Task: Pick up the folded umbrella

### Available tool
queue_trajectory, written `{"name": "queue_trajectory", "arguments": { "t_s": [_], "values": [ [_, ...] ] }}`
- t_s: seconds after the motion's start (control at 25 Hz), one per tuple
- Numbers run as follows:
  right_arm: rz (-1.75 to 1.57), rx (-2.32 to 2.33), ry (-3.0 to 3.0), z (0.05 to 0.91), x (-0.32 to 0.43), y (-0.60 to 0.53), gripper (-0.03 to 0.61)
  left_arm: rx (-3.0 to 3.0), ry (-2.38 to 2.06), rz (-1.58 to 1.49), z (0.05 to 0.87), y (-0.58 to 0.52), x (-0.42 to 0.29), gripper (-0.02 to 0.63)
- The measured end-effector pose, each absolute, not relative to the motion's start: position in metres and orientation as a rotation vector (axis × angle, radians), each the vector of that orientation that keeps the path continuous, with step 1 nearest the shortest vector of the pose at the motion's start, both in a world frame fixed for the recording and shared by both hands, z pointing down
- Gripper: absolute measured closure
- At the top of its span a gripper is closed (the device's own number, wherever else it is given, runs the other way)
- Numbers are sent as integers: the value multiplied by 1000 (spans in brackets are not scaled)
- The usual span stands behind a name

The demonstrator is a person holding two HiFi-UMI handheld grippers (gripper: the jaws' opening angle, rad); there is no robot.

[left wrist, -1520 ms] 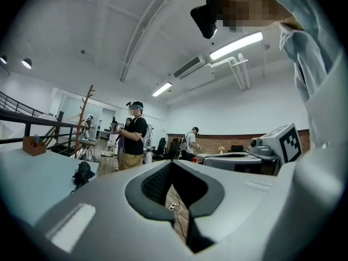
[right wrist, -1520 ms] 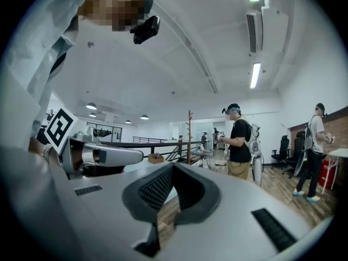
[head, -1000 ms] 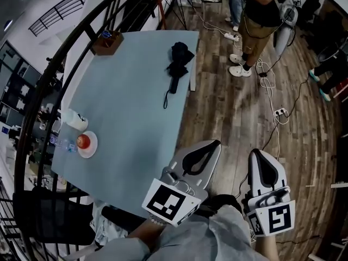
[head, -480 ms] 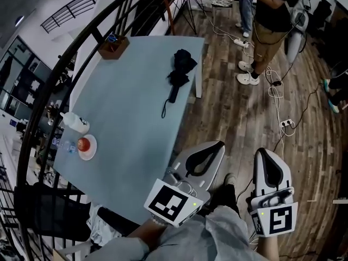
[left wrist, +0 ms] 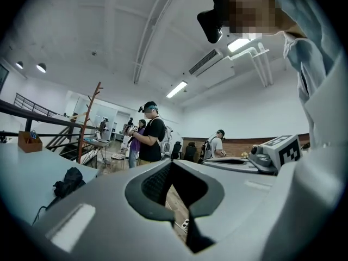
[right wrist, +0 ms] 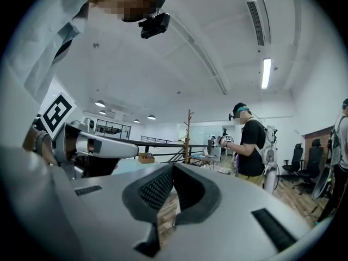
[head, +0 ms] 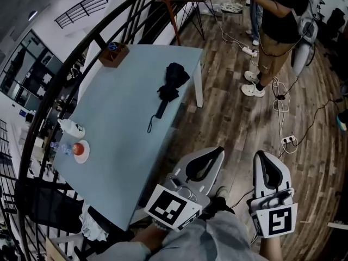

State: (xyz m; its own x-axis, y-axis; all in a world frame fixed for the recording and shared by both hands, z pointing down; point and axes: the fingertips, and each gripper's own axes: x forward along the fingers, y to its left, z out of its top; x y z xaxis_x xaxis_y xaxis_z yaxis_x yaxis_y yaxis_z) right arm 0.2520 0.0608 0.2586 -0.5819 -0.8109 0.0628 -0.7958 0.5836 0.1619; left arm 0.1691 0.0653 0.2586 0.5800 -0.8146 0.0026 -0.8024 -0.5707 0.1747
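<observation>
The folded black umbrella (head: 168, 86) lies on the pale blue table (head: 119, 129) near its right edge, its strap trailing toward me. In the left gripper view the umbrella (left wrist: 68, 181) shows low at the left, well ahead. My left gripper (head: 209, 155) and right gripper (head: 265, 157) are held level over the wooden floor, off the table's near right corner and far short of the umbrella. Both are shut with nothing between the jaws, as the left gripper (left wrist: 173, 165) and right gripper (right wrist: 173, 167) show in their own views.
A wooden box (head: 114, 52) sits at the table's far corner; a plate with a red fruit (head: 80, 150) and a white bottle (head: 72, 128) sit at its left edge. A black railing (head: 65, 80) runs behind. A person (head: 280, 26) stands ahead; cables (head: 283, 105) cross the floor.
The whole view has shifted: the table and umbrella have slid down and left in the head view, a little nearer. Both grippers keep their place in the picture, still shut.
</observation>
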Motion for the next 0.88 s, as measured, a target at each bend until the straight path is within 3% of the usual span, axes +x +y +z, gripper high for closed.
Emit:
{"name": "queue_trajectory", "arguments": {
  "t_s": [0.36,0.88],
  "values": [
    [-84,1216,-2808,258,291,-1,581,2524,-1550,-168,258,20,198,614],
    [-31,1133,-2881,267,297,-48,581,2392,-1714,-200,263,-9,181,614]
  ]
}}
